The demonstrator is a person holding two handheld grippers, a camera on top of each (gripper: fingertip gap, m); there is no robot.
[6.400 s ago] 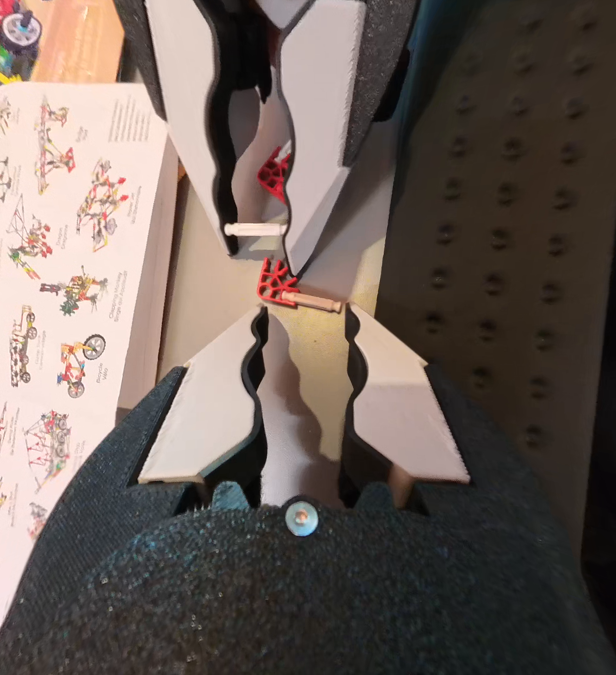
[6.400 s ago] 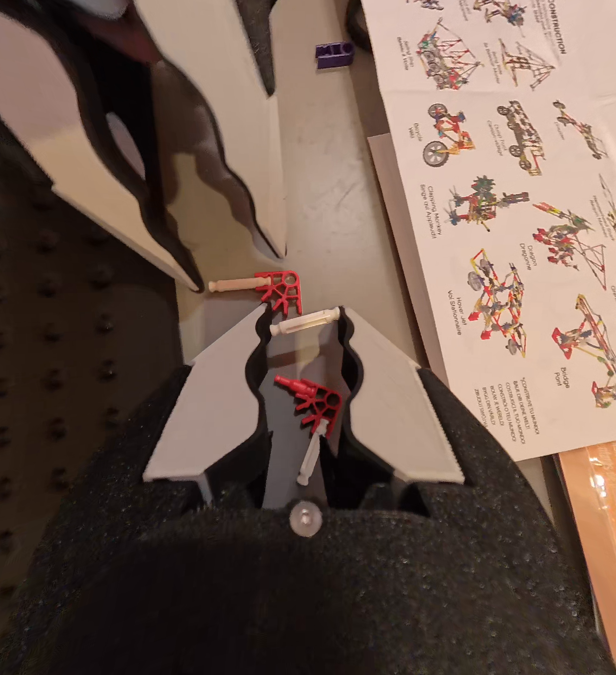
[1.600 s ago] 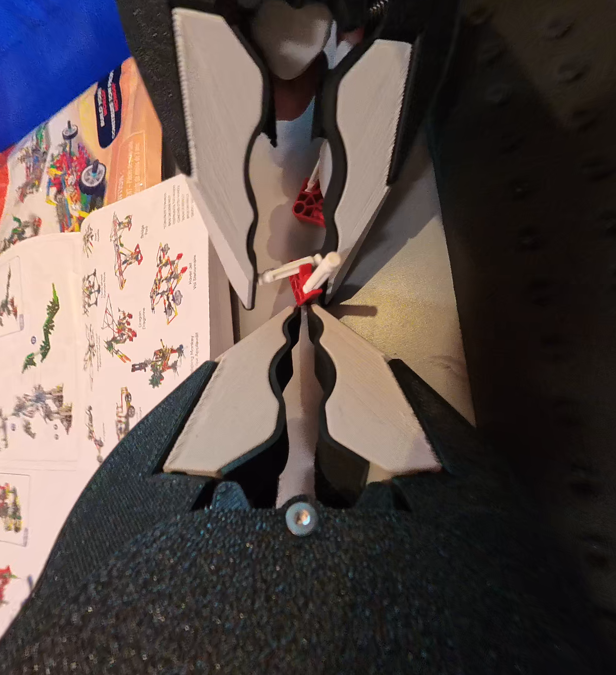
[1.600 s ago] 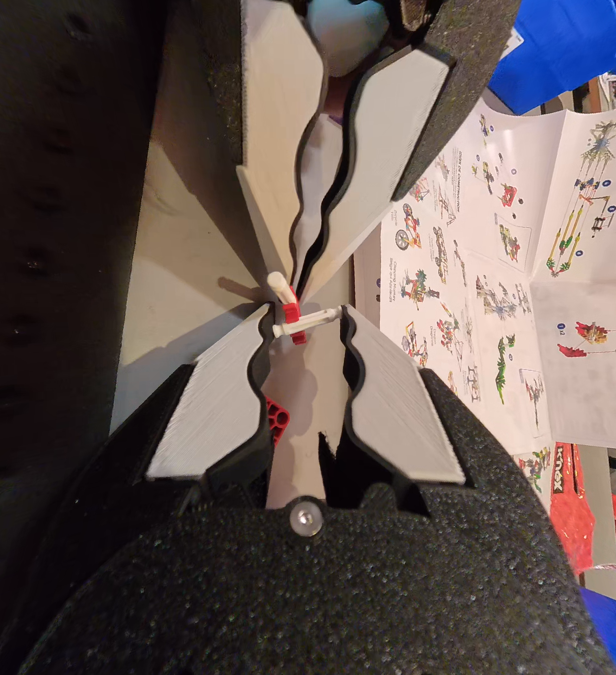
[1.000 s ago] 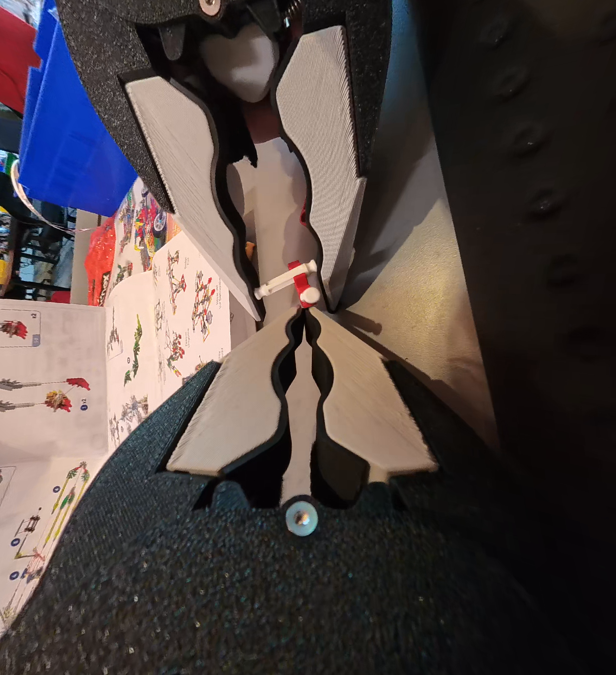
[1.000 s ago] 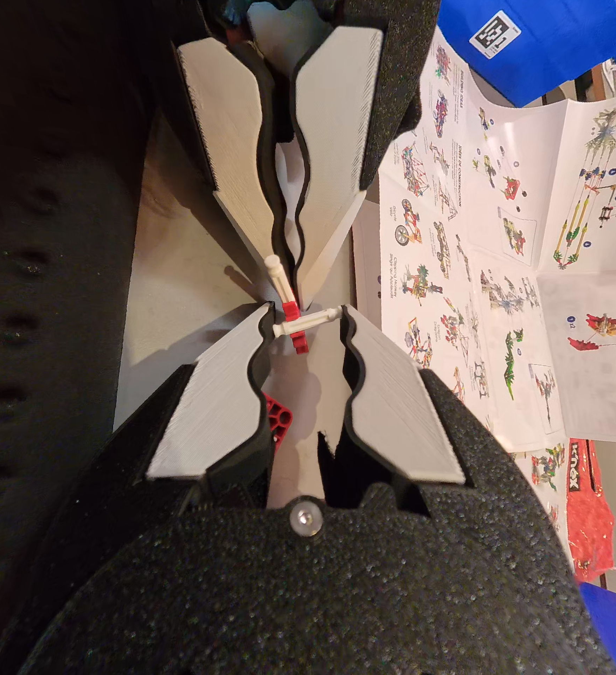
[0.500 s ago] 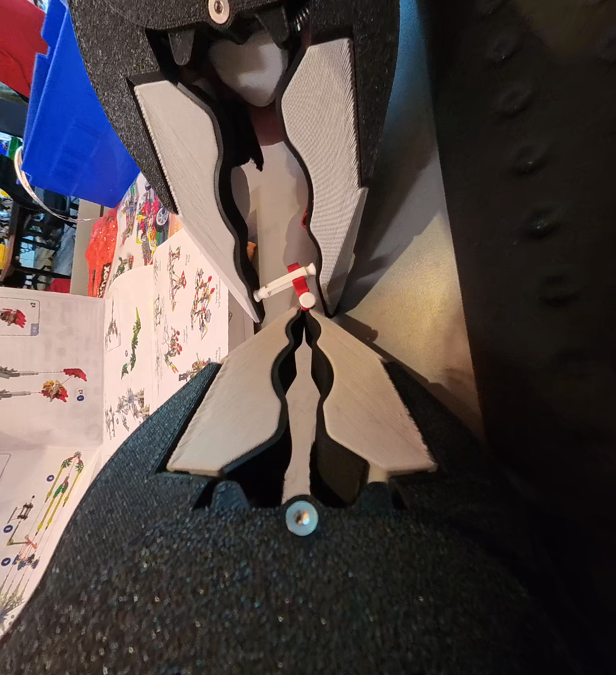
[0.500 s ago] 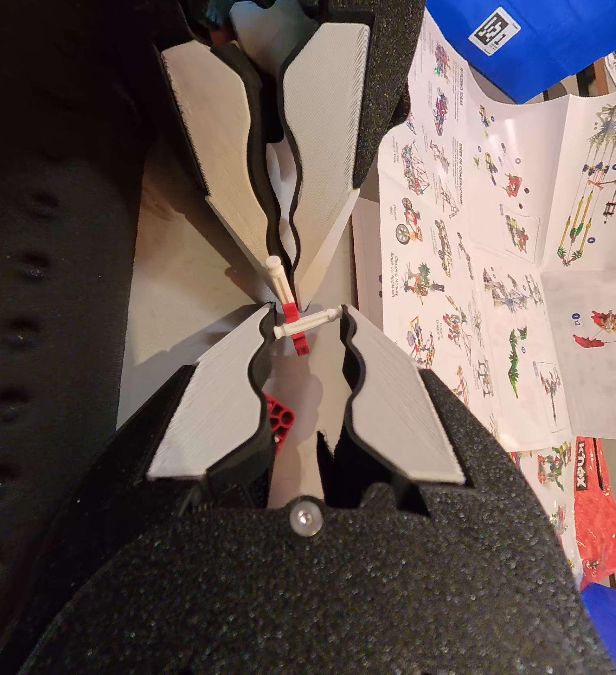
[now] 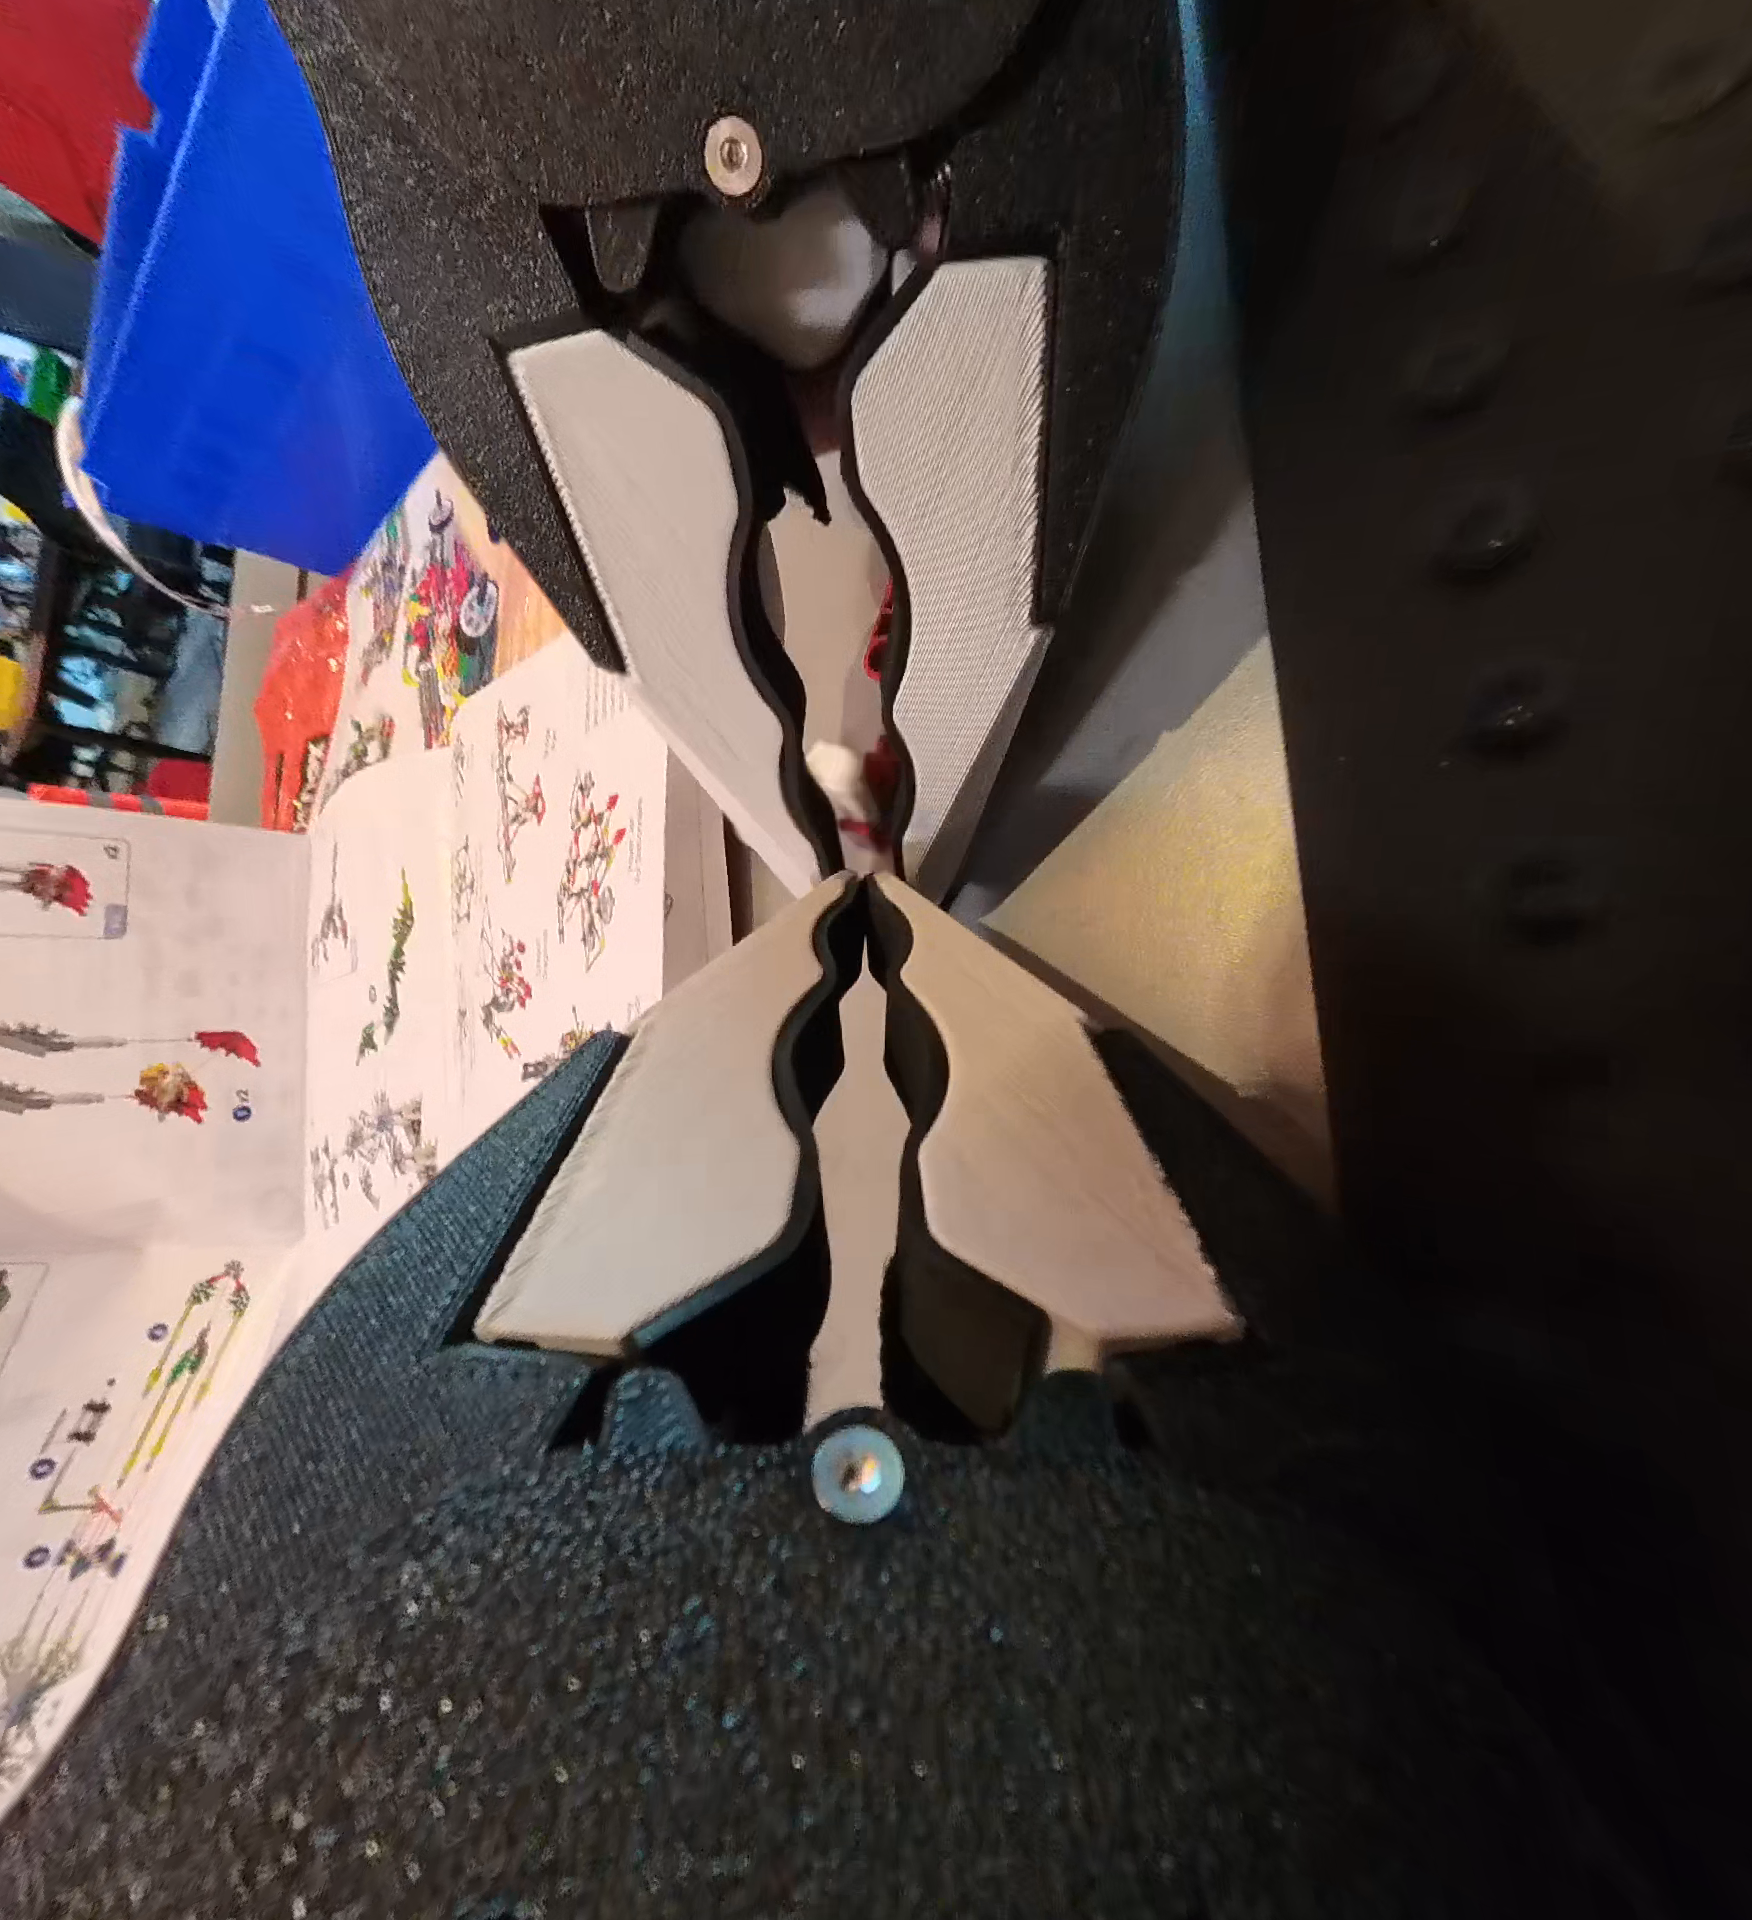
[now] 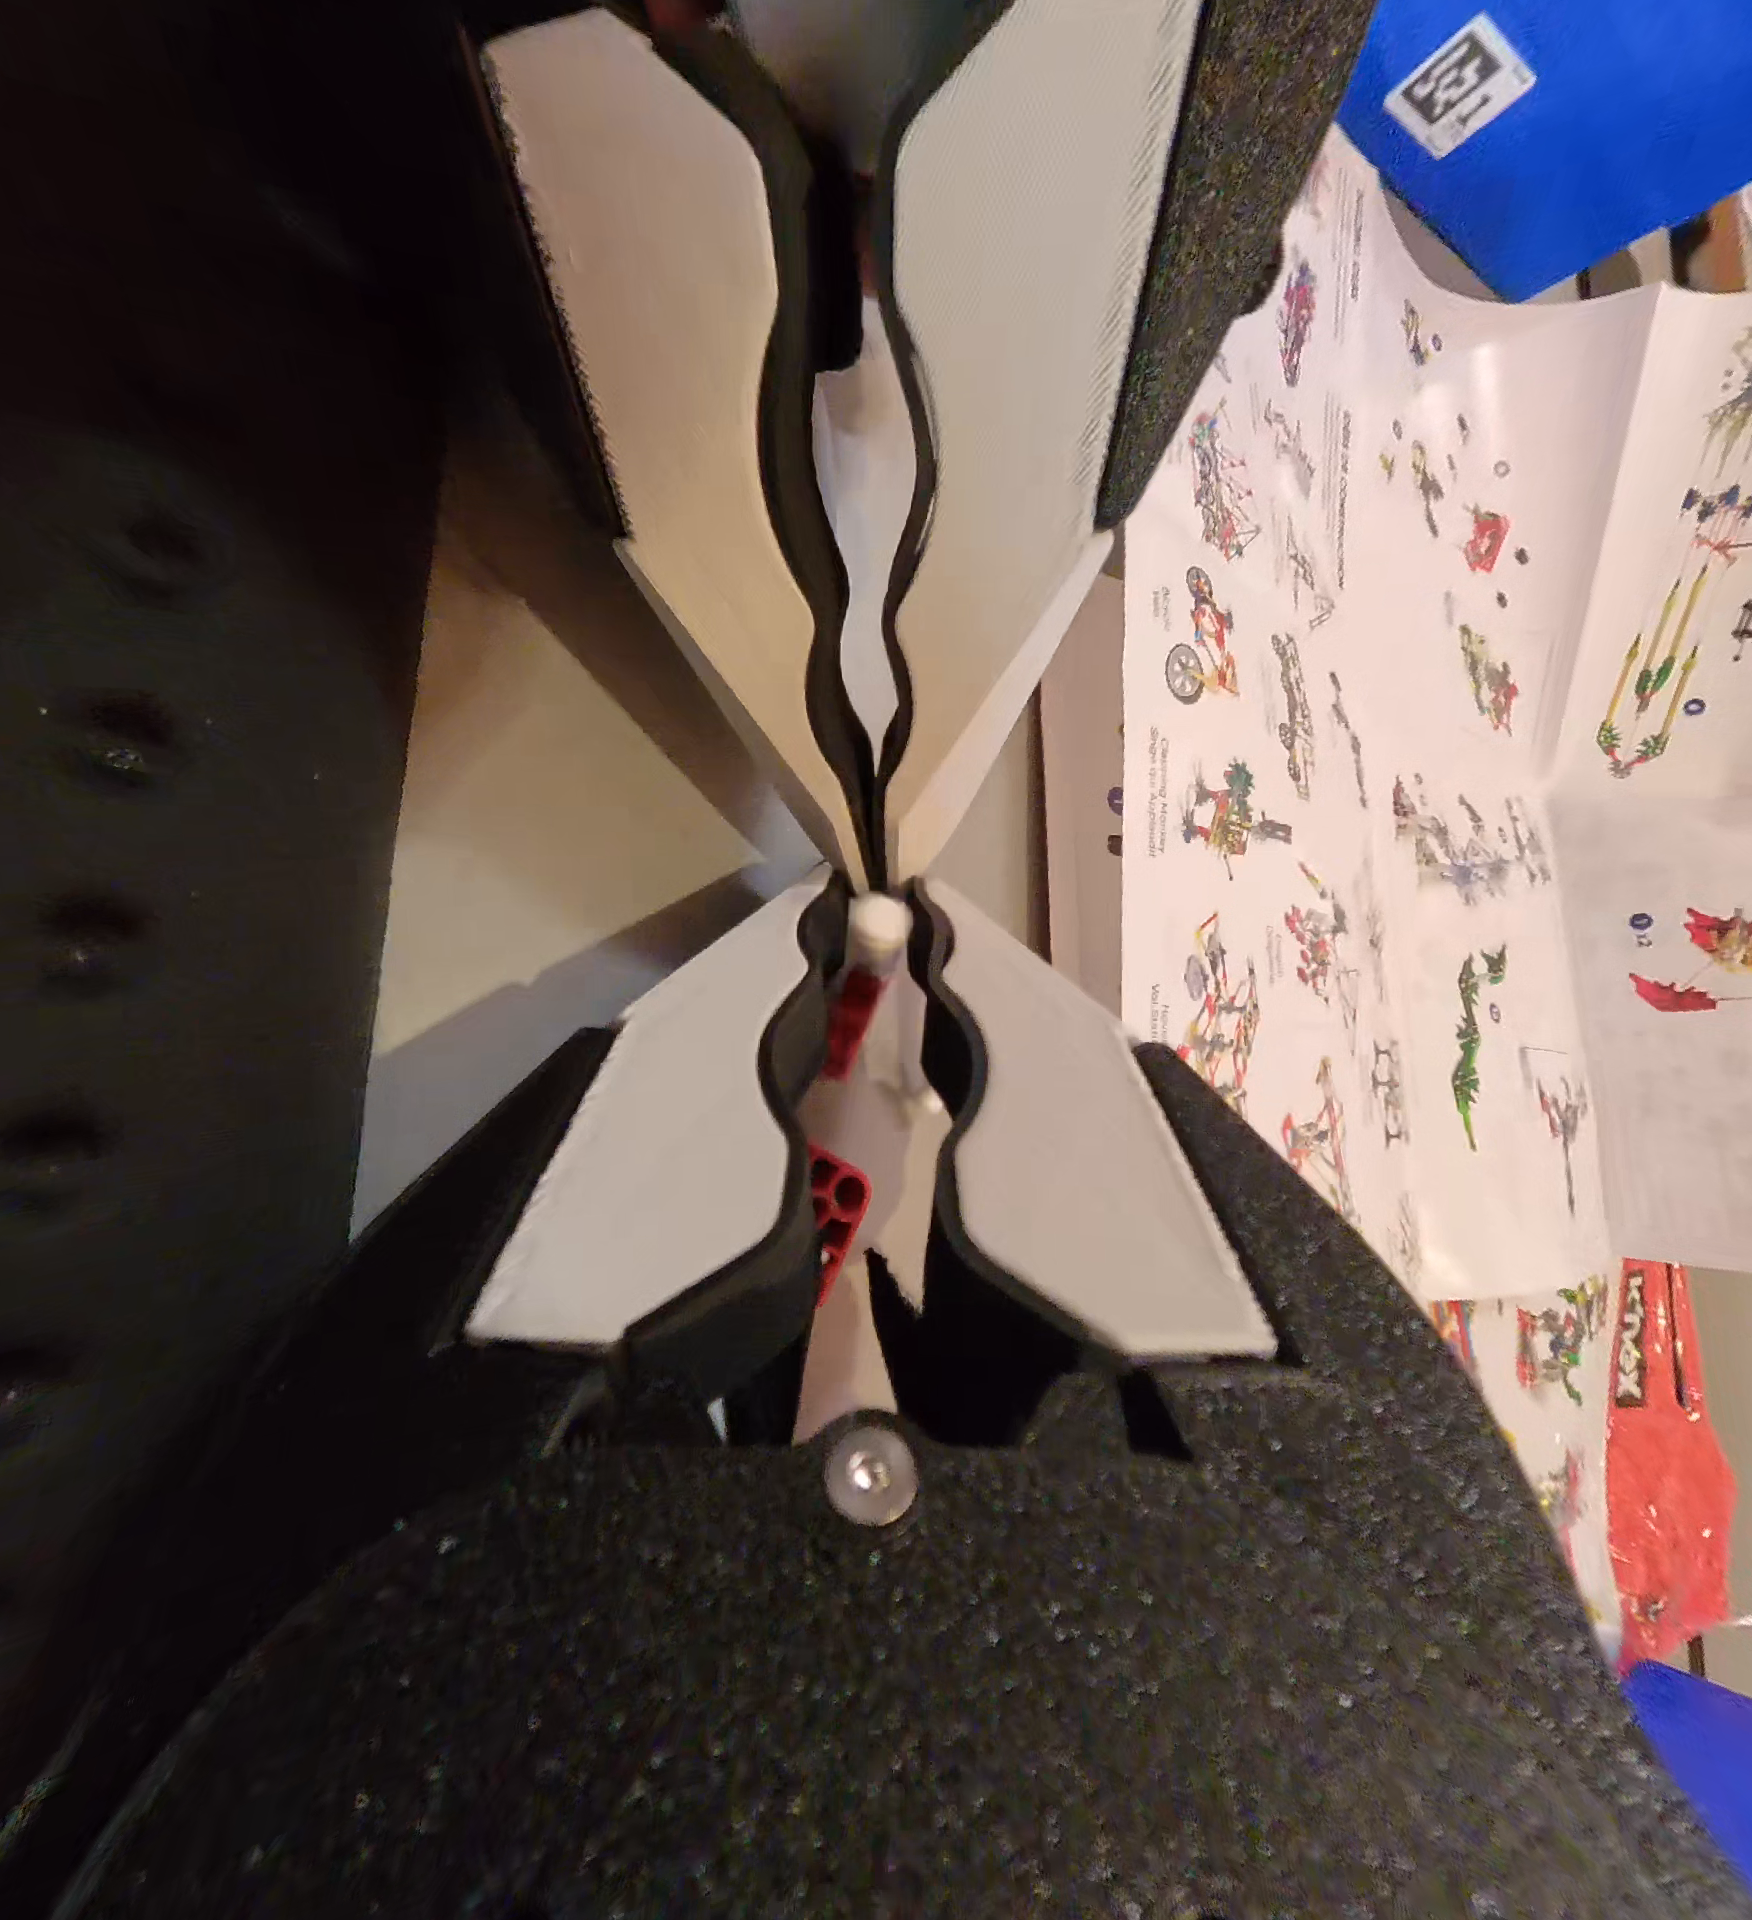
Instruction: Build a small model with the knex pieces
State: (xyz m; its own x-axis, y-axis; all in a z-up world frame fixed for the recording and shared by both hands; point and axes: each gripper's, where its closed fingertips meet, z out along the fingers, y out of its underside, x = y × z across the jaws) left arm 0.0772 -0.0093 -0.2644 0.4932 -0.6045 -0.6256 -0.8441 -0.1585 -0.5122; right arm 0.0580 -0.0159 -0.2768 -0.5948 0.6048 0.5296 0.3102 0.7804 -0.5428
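White plastic rod (image 10: 877,935) with a red plastic connector (image 10: 854,1013) clipped beside it sits between the jaws of the right gripper (image 10: 872,899), at the centre of the right wrist view; these jaws are narrowed onto the piece, and the rod's long axis runs back along the fingers toward the camera. The left gripper (image 9: 864,888) meets it tip to tip from the opposite side, its jaws pressed together; in the left wrist view the rod's white end (image 9: 836,774) and the red connector (image 9: 867,826) show just beyond those tips, inside the other gripper. Whether the left tips pinch anything cannot be told. A second red connector (image 10: 836,1200) lies on the pale tabletop (image 10: 539,748) under the right gripper. An unfolded white instruction sheet (image 10: 1423,727) lies at the right.

Half a second earlier the rod lay crosswise between wide-set right jaws, with the connector pinched in the left tips; now it points lengthwise and the right jaws have drawn in.
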